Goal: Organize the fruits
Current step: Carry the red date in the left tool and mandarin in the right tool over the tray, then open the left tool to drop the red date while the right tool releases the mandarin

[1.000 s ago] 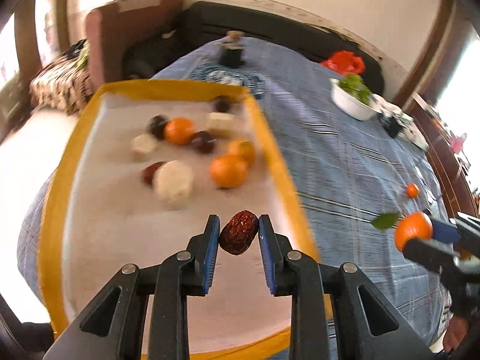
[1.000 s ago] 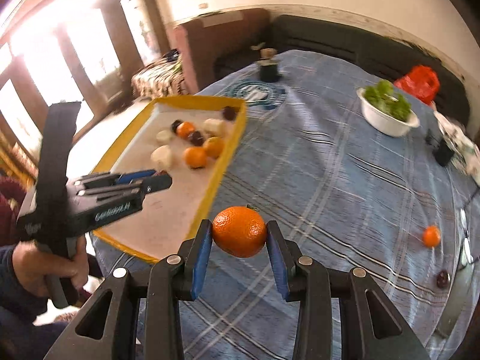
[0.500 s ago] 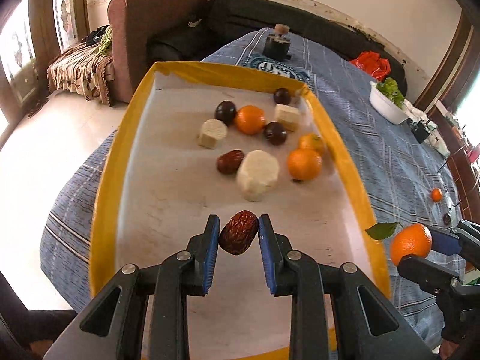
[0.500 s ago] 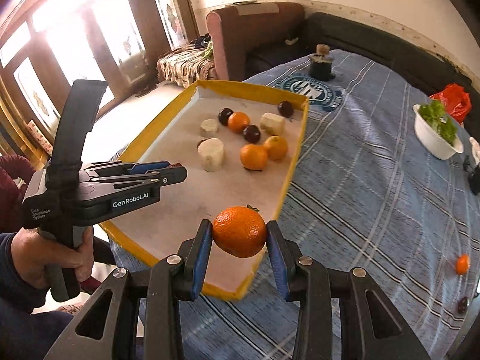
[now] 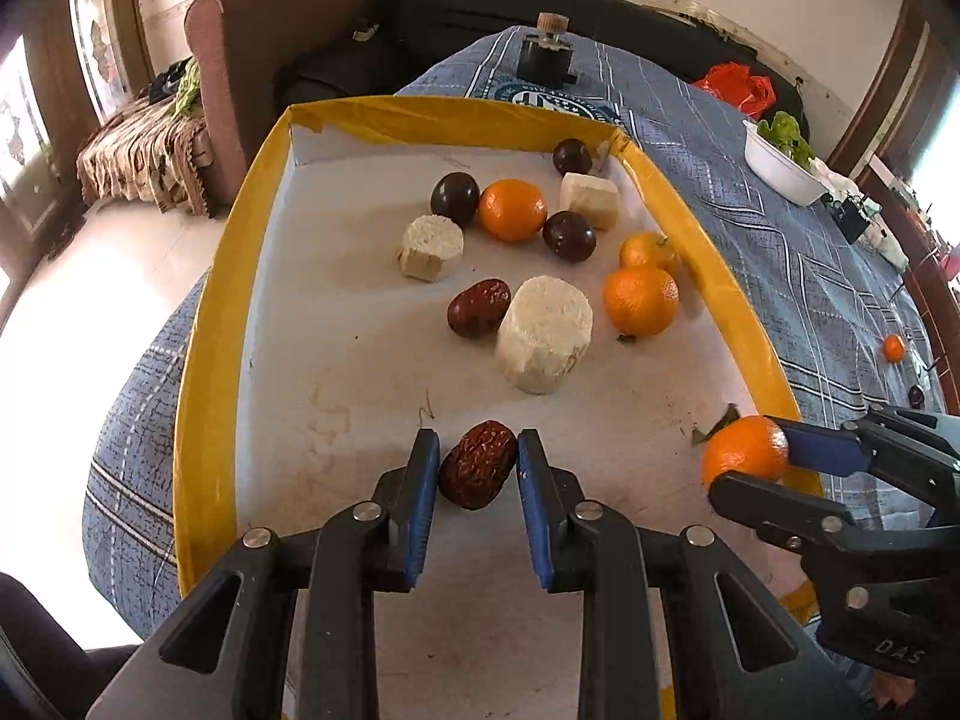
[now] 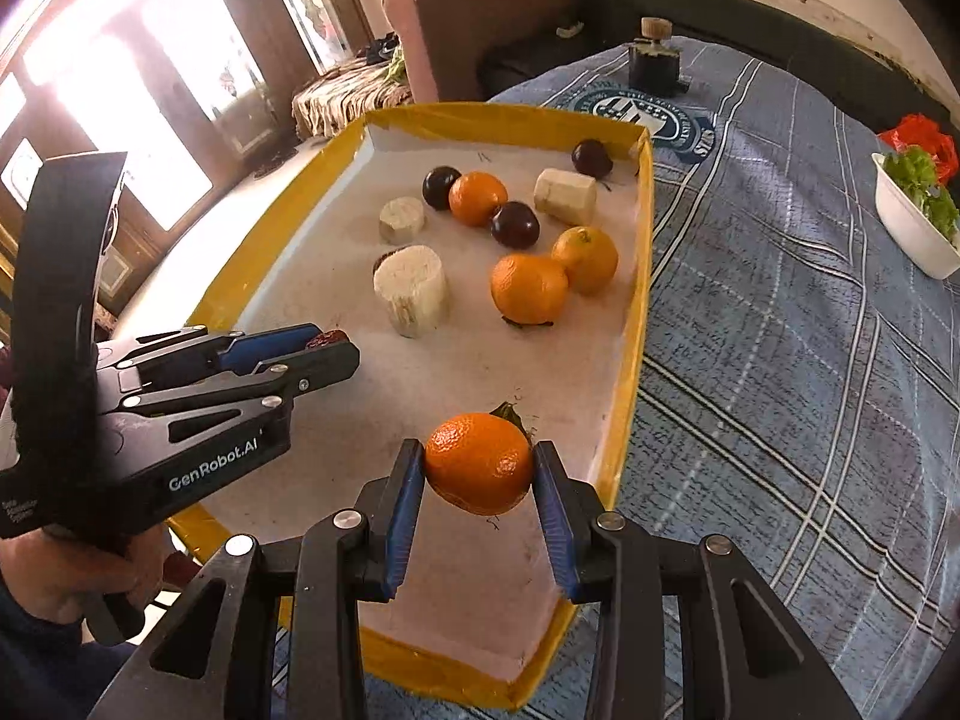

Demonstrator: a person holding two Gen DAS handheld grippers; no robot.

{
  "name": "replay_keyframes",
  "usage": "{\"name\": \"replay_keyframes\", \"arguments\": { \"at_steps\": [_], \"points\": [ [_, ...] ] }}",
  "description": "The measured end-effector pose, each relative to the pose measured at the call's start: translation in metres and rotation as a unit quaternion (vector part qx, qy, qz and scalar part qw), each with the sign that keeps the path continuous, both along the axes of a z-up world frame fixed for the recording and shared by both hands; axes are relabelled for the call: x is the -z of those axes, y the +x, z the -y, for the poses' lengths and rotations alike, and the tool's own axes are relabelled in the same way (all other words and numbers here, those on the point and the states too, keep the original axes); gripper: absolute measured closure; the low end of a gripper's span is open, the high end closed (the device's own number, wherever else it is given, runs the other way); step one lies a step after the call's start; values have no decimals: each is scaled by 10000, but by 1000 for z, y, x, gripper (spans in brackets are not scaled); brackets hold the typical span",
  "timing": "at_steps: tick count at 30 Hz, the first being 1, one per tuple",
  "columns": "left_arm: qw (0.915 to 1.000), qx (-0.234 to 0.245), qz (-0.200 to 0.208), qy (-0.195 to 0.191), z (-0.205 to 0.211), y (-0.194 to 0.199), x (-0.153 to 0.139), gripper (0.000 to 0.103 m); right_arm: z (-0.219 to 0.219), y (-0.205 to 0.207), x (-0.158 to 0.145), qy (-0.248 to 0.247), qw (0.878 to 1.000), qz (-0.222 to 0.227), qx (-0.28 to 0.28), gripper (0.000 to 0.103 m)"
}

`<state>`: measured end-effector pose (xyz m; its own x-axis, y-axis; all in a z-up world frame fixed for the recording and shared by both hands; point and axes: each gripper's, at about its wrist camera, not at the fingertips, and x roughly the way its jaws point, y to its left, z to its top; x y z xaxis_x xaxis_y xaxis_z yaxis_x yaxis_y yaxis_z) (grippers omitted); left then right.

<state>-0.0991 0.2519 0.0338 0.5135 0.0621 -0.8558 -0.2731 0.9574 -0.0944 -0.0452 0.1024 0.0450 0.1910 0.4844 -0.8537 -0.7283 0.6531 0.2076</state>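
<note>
Left gripper (image 5: 471, 465) clamping red date (image 5: 478, 463), right gripper (image 6: 478, 468) clamping orange (image 6: 478, 461); lower into tray (image 5: 207, 360), seemingly clear below, before releasing.

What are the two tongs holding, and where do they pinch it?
The left tongs pinch a wrinkly red date by its long sides. The right tongs squeeze an orange across its middle.

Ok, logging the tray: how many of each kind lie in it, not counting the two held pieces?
Oranges: 3
Plums: 3
White chunks: 3
Dates: 1
Total: 10
</note>
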Motion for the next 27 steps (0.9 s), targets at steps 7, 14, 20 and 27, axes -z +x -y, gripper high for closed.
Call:
{"name": "replay_keyframes", "arguments": {
  "at_steps": [7, 14, 20, 27],
  "points": [
    [10000, 47, 54, 50, 2, 1, 1, 77, -10, -1, 12, -191, 9998, 39, -88, 62],
    [9999, 22, 94, 97, 2, -2, 2, 77, -16, -5, 13, -284, 9992, 210, -175, 61],
    [9998, 15, 123, 139, 3, -4, 0, 77, -17, -5, 16, -373, 9988, 235, -205, 61],
    [9998, 20, 115, 154, 3, -4, 0, 77, -17, -5, 16, -377, 9987, 246, -218, 61]
  ]
}}
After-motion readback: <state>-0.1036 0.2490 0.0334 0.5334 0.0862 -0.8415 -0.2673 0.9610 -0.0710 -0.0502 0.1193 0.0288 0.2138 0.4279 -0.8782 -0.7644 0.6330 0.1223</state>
